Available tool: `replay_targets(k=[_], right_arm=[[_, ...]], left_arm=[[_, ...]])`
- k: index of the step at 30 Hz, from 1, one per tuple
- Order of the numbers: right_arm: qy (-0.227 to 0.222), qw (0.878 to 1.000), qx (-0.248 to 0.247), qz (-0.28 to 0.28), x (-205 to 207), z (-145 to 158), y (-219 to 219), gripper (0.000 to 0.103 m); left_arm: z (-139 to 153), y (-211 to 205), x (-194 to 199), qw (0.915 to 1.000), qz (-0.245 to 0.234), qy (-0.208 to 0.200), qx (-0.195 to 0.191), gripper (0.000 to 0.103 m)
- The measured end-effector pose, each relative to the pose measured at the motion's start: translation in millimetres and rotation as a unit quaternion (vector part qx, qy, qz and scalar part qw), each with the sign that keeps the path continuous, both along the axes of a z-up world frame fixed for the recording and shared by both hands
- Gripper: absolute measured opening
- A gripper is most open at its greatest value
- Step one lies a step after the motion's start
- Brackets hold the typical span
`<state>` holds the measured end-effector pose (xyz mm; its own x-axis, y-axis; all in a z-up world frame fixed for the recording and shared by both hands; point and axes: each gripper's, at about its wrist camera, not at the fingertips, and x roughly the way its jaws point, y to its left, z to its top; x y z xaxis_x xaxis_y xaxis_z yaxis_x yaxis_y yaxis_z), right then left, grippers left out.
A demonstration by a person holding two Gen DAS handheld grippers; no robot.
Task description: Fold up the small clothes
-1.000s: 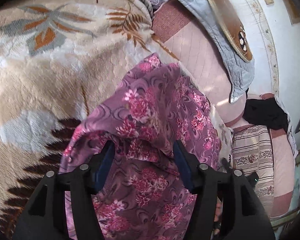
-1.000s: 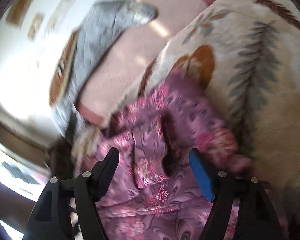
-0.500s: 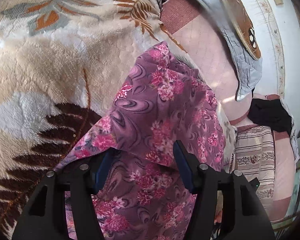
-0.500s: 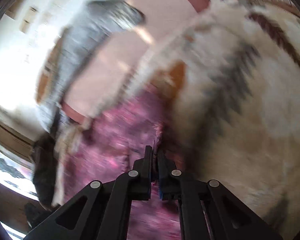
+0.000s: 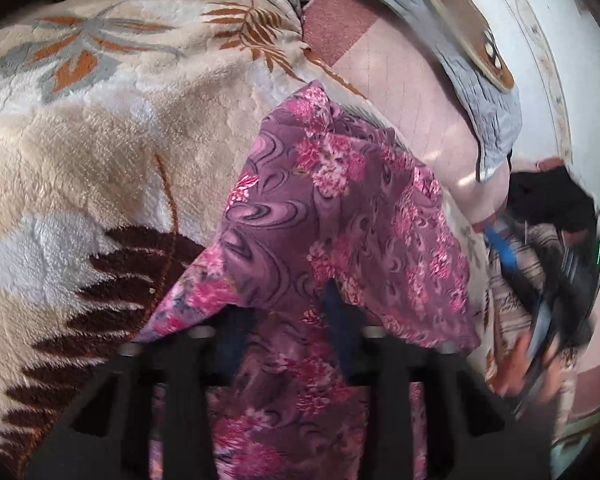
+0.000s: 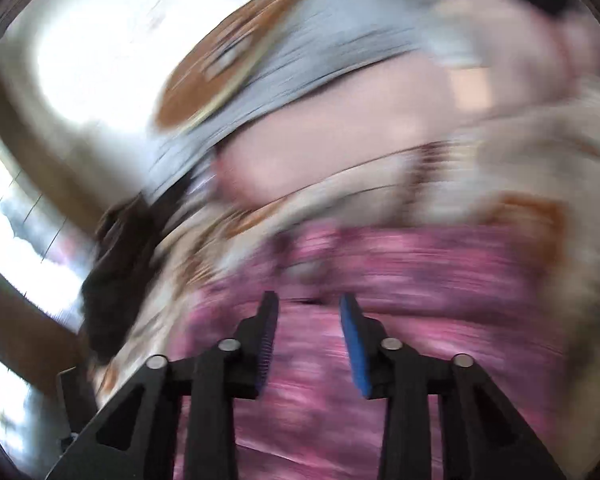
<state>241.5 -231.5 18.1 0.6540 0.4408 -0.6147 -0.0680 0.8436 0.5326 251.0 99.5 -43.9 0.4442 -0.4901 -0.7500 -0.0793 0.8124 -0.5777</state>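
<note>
Left claw (image 5: 288, 320) fingers spread, tips hidden under purple floral garment (image 5: 340, 216) draped over them on the fleece blanket (image 5: 100, 140); right claw (image 6: 309, 312) parted, empty, above it.

Left gripper (image 5: 288, 320) fingertips hidden under a fold of the purple floral garment (image 5: 340, 216), its grip unclear, right gripper (image 5: 540, 300) a blurred smear at the frame's right, right wrist view motion-blurred throughout, garment cut off below.
</note>
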Motion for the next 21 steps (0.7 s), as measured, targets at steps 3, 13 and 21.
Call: replay_targets(k=[3, 13, 21], right_arm=[[0.025, 0.995, 0.012, 0.091, 55.8, -1.3, 72.3, 0.044], [0.115, 0.948, -0.152, 0.255, 124.4, -64.1, 215.1, 0.008], [0.064, 0.945, -0.166, 0.275, 132.8, -46.0, 253.7, 0.007]], left_arm=[[-5.3, 9.4, -0.6, 0.9996, 0.0, -0.003, -0.026, 0.019], [-7.5, 14.8, -0.6, 0.9986, -0.006, 0.002, -0.053, 0.019], [-6.3, 14.9, -1.8, 0.9989, -0.001, 0.002, -0.046, 0.019]])
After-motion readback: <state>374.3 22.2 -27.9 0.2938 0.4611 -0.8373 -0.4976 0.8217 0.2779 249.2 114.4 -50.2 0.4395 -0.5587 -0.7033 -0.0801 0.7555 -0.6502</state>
